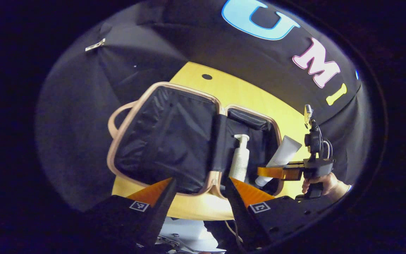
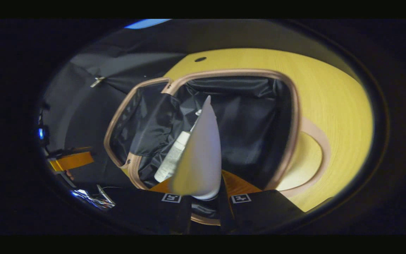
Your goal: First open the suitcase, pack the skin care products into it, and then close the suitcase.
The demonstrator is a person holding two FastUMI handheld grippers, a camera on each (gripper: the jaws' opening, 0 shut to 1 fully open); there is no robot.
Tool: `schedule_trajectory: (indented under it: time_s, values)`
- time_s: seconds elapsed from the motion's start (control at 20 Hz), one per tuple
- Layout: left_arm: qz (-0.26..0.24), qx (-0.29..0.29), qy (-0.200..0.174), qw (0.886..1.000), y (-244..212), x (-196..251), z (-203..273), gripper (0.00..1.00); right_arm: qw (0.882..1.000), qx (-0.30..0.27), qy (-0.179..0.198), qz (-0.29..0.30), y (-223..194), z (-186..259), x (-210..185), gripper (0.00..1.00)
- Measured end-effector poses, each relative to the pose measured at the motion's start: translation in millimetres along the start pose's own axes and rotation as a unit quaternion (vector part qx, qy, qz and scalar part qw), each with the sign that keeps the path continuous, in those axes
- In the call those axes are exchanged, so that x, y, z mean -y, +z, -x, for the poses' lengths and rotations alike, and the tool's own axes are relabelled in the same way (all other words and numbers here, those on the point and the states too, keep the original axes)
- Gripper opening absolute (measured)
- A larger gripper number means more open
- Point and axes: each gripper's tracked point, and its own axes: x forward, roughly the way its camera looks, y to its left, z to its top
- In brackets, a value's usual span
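Left gripper (image 1: 199, 190), bottom centre of the left gripper view, has its two fingers spread apart with nothing between them, above the near rim of the open suitcase (image 1: 146, 91). Both black-lined halves of the suitcase lie flat on the yellow table (image 1: 245, 91). A pump bottle (image 1: 240, 158) lies in the half at centre right of that view. At right, a hand (image 1: 324, 183) holds the right gripper (image 1: 273, 172), which grips a white tube (image 1: 284, 151) over that same half. In the right gripper view, the right gripper (image 2: 204, 197) sits at bottom centre, both fingers closed on the white tube (image 2: 199, 158), which rises in front of the suitcase lining; the pump bottle (image 2: 173, 158) lies just left of it.
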Motion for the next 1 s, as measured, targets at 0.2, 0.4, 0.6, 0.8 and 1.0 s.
schedule_trajectory:
  time_s: [0.2,0.4,0.6,0.8,1.0]
  values:
    - [0.049,0.004,0.029,0.998,-6.9,-49.0,11.1,0.88,0.998,-0.025,-0.037,-0.050,2.2,-12.7,5.2,0.43]
    - [0.105,0.014,0.026,0.994,7.5,-78.8,12.1,0.88,0.996,-0.027,-0.053,-0.063,0.4,-14.6,8.1,0.43]
    - [0.131,0.033,0.045,0.990,35.7,-112.4,-9.1,0.88,0.998,0.022,-0.010,-0.062,8.6,13.8,-4.6,0.60]
    - [0.159,0.043,0.058,0.985,74.9,-151.3,-30.4,0.88,0.987,0.151,0.049,-0.028,40.4,80.6,-18.3,0.80]
    - [0.183,0.019,0.082,0.980,101.6,-189.2,-70.4,0.88,0.974,0.217,0.051,0.034,43.6,137.6,-15.3,0.92]
